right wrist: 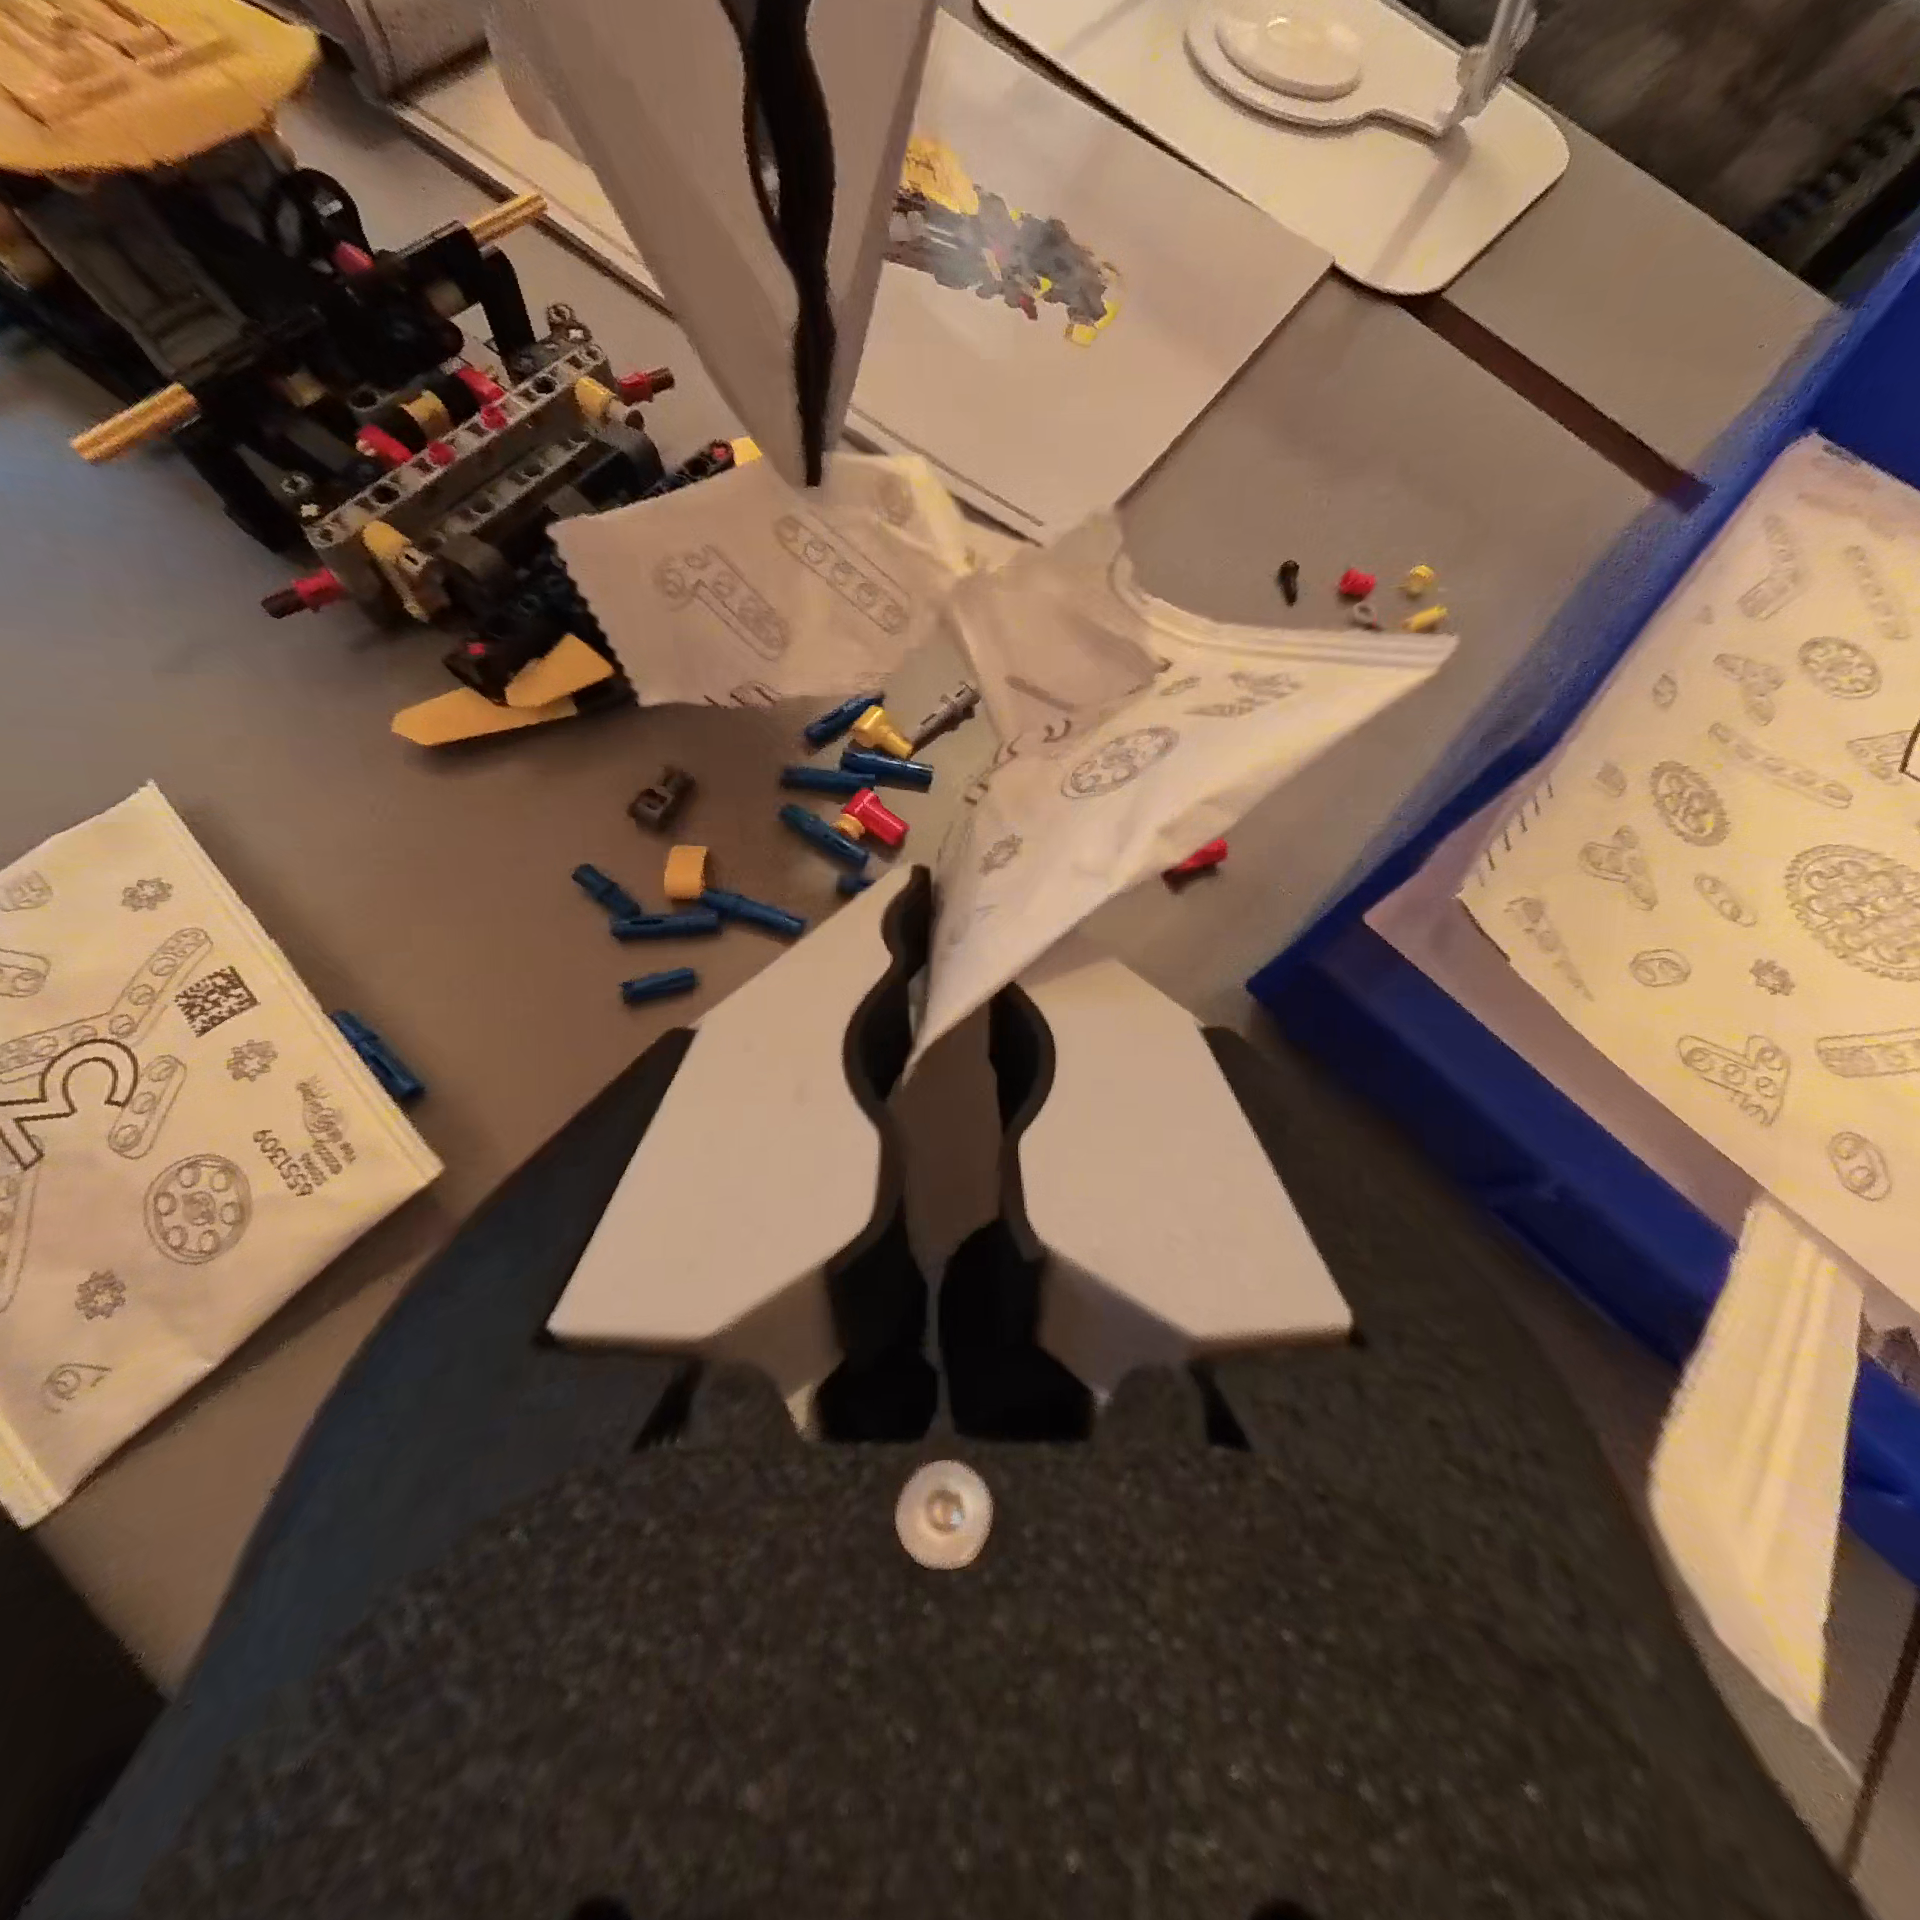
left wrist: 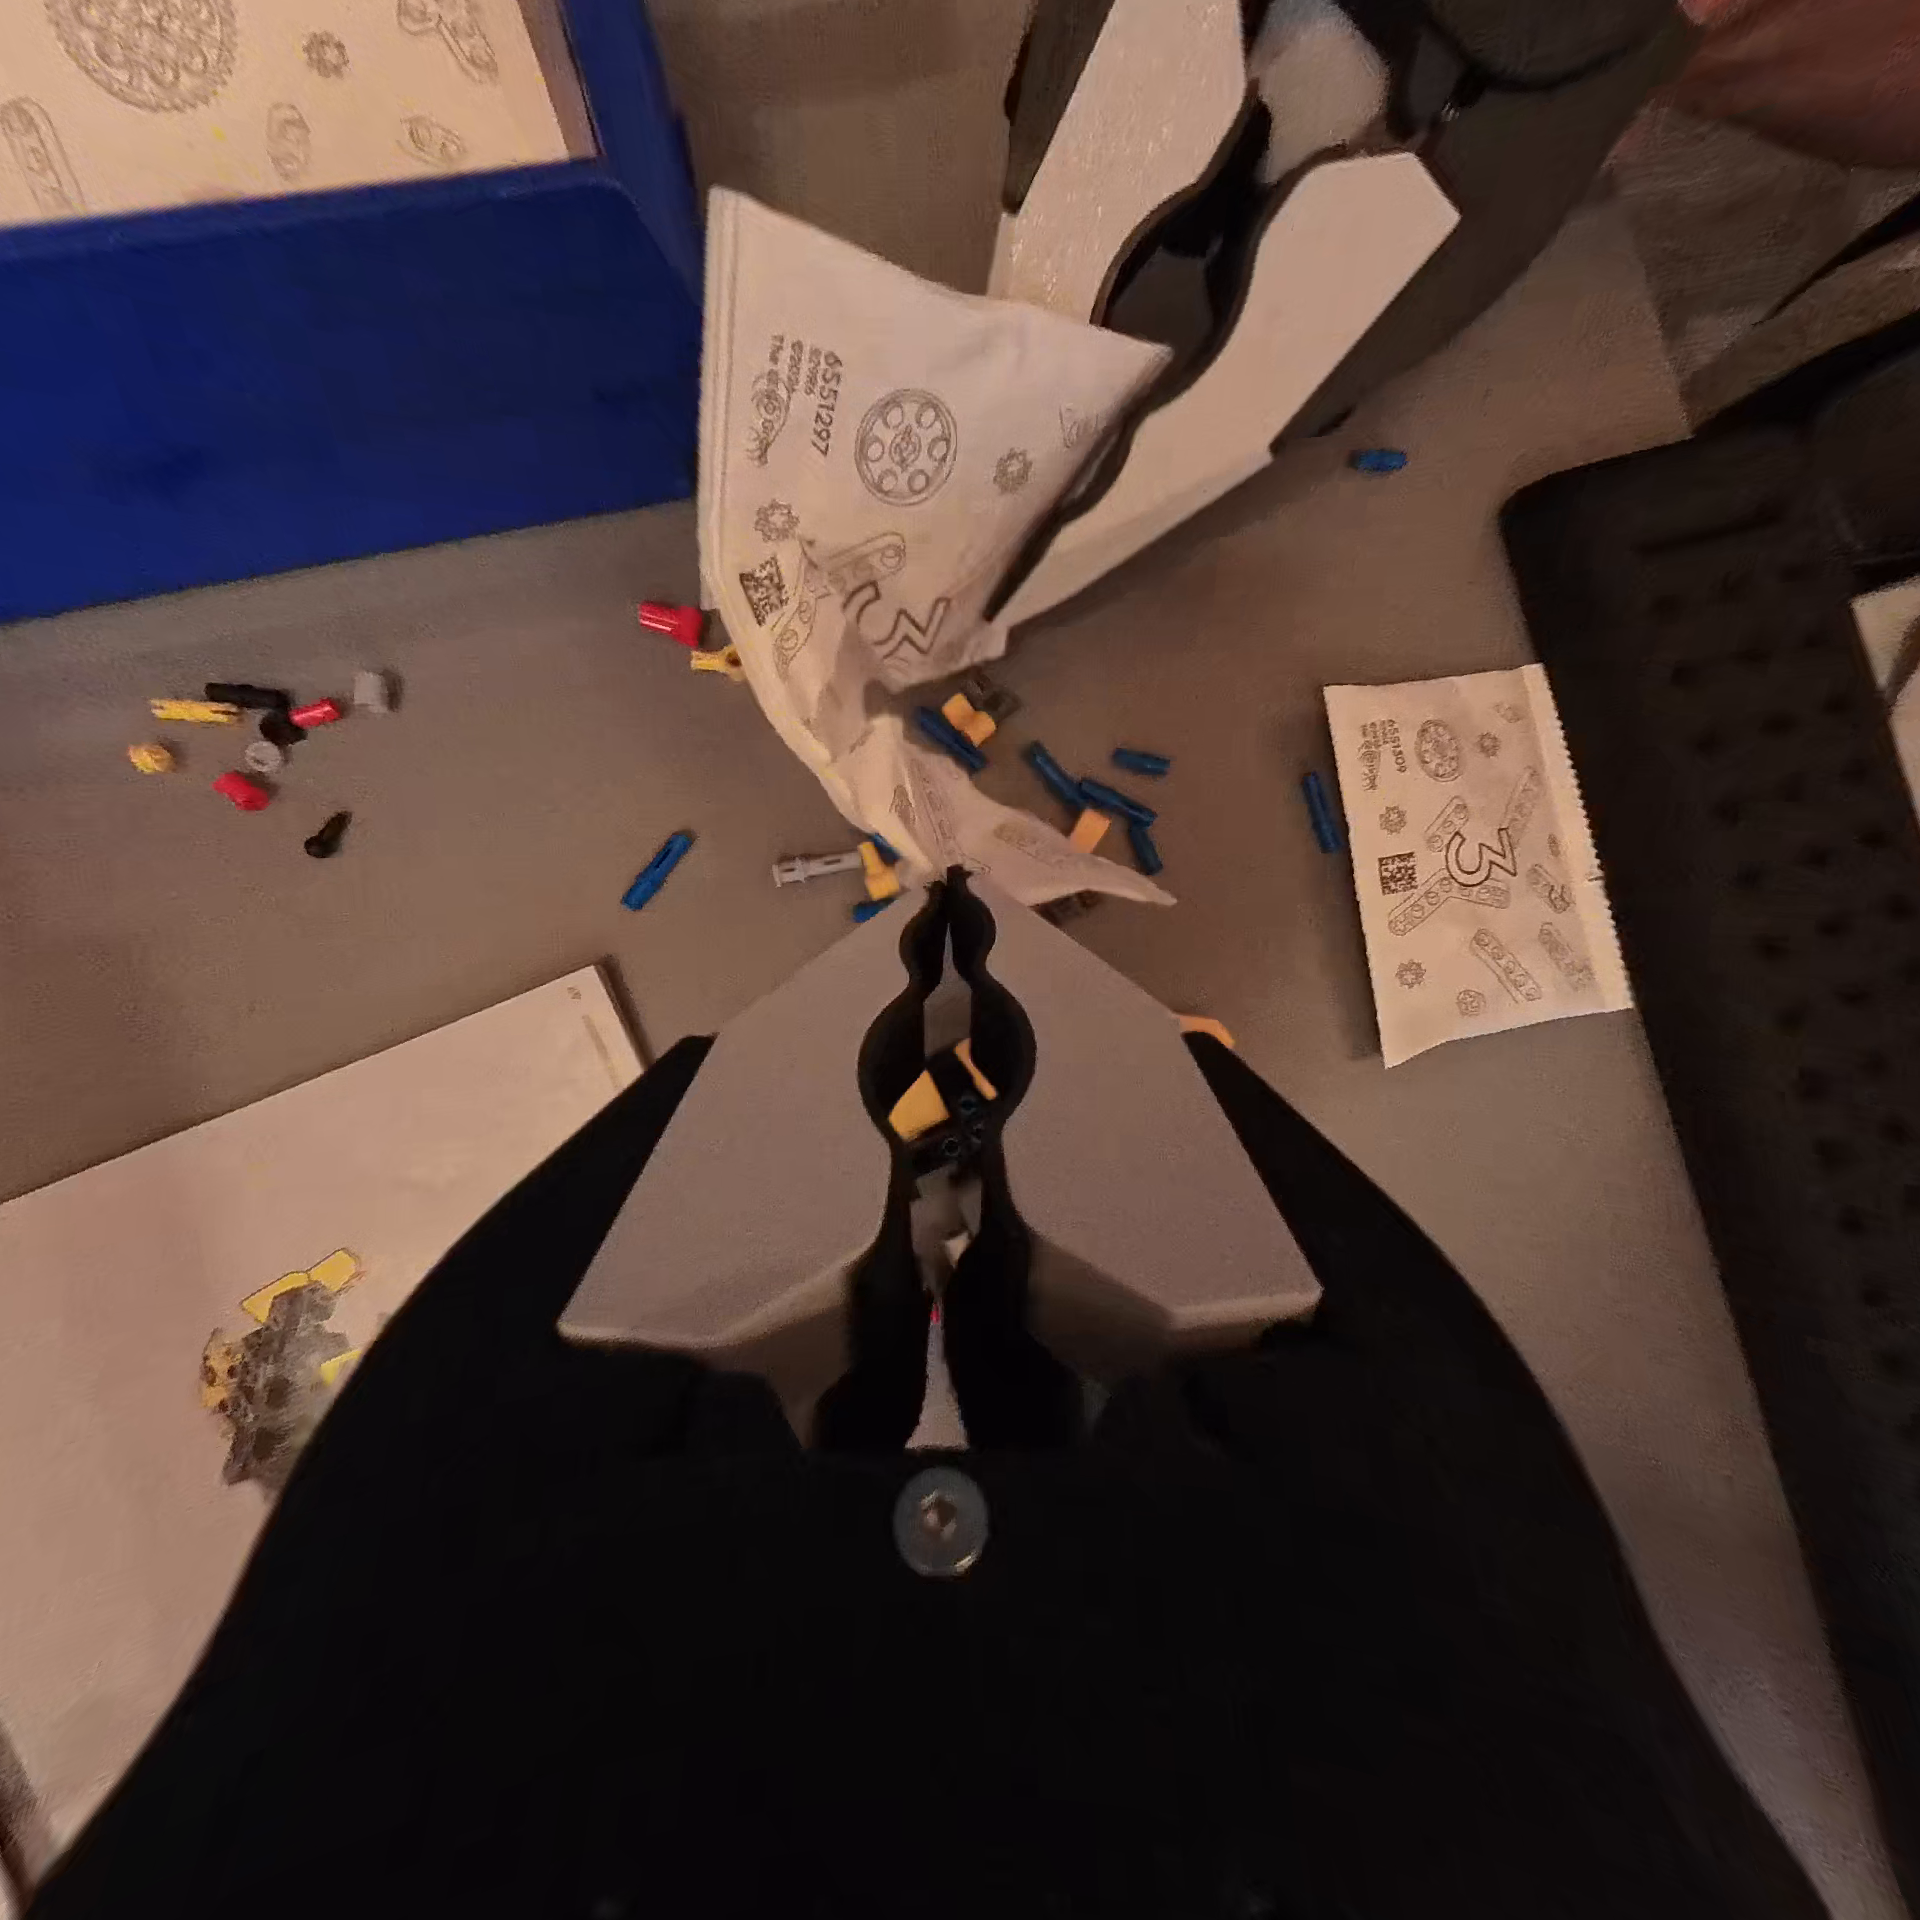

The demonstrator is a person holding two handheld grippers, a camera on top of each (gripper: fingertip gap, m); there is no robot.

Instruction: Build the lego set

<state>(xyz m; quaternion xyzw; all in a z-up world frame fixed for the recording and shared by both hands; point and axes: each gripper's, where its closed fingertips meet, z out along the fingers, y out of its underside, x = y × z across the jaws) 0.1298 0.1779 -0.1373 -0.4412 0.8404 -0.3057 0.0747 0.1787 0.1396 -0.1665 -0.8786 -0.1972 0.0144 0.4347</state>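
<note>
A white printed paper bag hangs above the grey table, stretched between my two grippers. My left gripper is shut on the bag's lower corner. It also shows at the top of the right wrist view, pinching the bag. My right gripper holds the bag's other corner between its jaws. The paper hides its right fingertip. It shows in the left wrist view at the bag's far edge. Loose blue pins and yellow pieces lie under the bag.
A partly built black and grey model stands at the back left. A blue bin holds more bags. A second flat bag and an open booklet lie on the table. Small red, yellow and black pieces lie near the bin. The grippers' ends are close to 8 cm from one another.
</note>
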